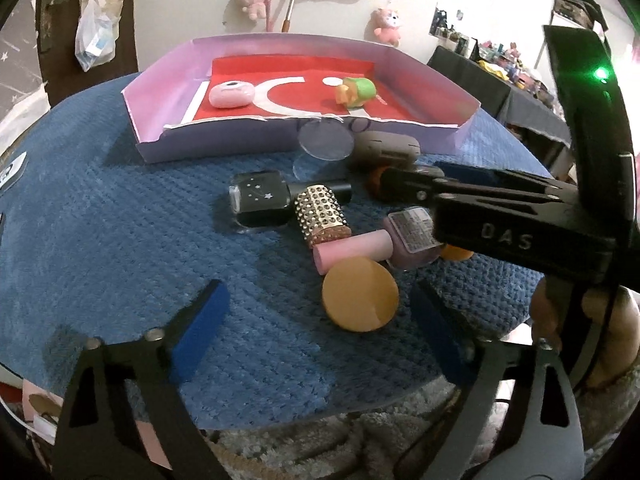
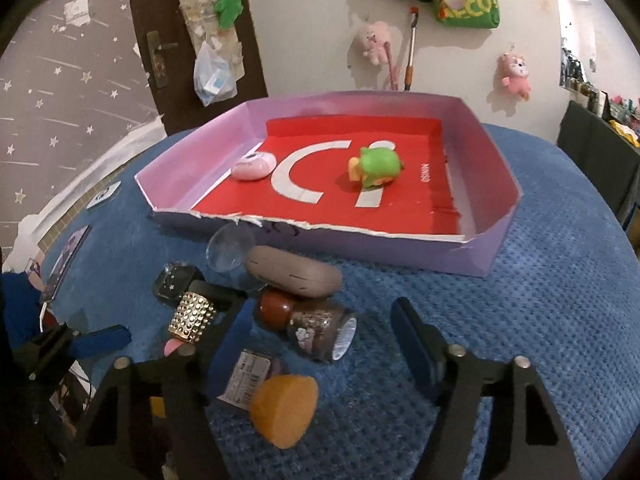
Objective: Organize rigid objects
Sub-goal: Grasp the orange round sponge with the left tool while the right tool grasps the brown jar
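your left gripper (image 1: 320,328) stands with its jaws apart, low over the blue cloth (image 1: 100,240). the orange disc (image 1: 360,294) lies between the two blue pads (image 1: 202,328), nearer the right-hand one, and neither pad presses on it. nothing is held.

your right gripper (image 2: 320,344) also stands with its jaws apart. the brown glitter bottle (image 2: 320,326) lies on its side between the pads, close to the left one; the pads do not clamp it. in the left wrist view this gripper reaches in from the right, above the pile, with your hand (image 1: 600,340) behind it.

just ahead of the left gripper lies the pile. a pink cylinder (image 1: 352,248) touches the orange disc and a mauve bottle (image 1: 412,236) with a printed label. beside them lies a gold studded cap (image 1: 320,210), resting against a black bottle (image 1: 260,198) with white stars. a second orange disc (image 2: 284,412) sits just under the right gripper's left finger.

further out, a grey-brown case (image 2: 292,272) lies on top of the brown bottle's neck. a clear round lens (image 1: 326,138) leans by the near wall of the box.

the lilac box (image 2: 492,184) stands at the far side of the cloth, its floor red with white lettering. inside it, well apart, are a pink round case (image 2: 254,168) at the left and a green toy (image 2: 378,168) toward the middle.
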{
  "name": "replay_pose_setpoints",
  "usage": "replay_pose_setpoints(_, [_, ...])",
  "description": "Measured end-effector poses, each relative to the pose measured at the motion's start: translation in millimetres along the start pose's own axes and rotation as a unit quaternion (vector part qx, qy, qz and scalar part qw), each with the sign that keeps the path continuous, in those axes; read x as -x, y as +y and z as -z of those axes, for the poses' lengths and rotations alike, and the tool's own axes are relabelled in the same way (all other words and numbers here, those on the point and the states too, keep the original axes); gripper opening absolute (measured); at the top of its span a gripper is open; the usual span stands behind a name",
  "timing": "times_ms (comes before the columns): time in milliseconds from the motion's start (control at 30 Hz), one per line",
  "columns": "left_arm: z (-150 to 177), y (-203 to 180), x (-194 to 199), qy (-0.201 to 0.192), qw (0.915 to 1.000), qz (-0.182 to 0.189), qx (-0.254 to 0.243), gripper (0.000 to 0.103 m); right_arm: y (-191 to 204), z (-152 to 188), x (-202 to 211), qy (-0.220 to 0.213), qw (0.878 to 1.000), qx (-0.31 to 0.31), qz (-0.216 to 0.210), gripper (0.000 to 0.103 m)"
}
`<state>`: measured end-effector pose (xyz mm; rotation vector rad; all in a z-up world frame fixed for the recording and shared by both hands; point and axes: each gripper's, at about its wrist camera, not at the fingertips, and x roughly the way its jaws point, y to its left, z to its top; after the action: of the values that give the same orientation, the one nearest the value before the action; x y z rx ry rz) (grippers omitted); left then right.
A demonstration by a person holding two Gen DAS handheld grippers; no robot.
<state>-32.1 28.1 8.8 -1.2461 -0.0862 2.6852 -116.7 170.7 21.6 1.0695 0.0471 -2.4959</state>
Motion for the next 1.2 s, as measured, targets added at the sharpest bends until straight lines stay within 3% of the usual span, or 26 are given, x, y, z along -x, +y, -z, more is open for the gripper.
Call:
replay_pose_setpoints(67, [0.3, -2.8, 0.1, -0.002, 1.0, -0.002, -0.009, 0.072, 1.5, 1.2, -5.2, 0.01, 1.0, 0.001, -0.011, 0.057])
replay_pose_setpoints(200, [-0.4, -5.4, 3.2, -0.005, 0.9996, 0.024, -0.012, 0.035, 1.6, 2.7, -4.6, 0.014, 1.0, -0.002, -0.017, 0.055])
replay_pose_setpoints(233, [-0.8, -6.1, 4.1, -0.004, 0.9995, 0.03, -0.012, 0.036, 0.9, 2.7, -4.0, 0.013, 1.0, -0.005, -0.018, 0.052])
replay_pose_setpoints(267, [-1.3, -7.4, 4.8, -0.006, 0.9995, 0.028, -0.015, 0.036, 0.4, 2.8, -2.5, 0.01, 1.0, -0.01, -0.018, 0.042])
replay_pose_setpoints(533, [-9.2, -12.9, 17.2, -0.033, 0.9986, 0.011, -0.038, 0.036, -3.2, 6.2, 6.8, 0.012, 0.999, -0.016, -0.028, 0.041])
replay_pose_setpoints(900, [-21.6, 3.2, 18.9, -0.049, 0.9984, -0.004, -0.027, 0.036, -18.0, 11.8, 22.0, 0.006, 0.999, -0.038, -0.022, 0.041])
replay_pose_setpoints(1200, [-37.9, 11.8, 23.8, -0.07, 0.9971, -0.011, -0.028, 0.036, -21.1, 2.6, 53.2, -0.033, 0.998, -0.052, -0.031, 0.041])
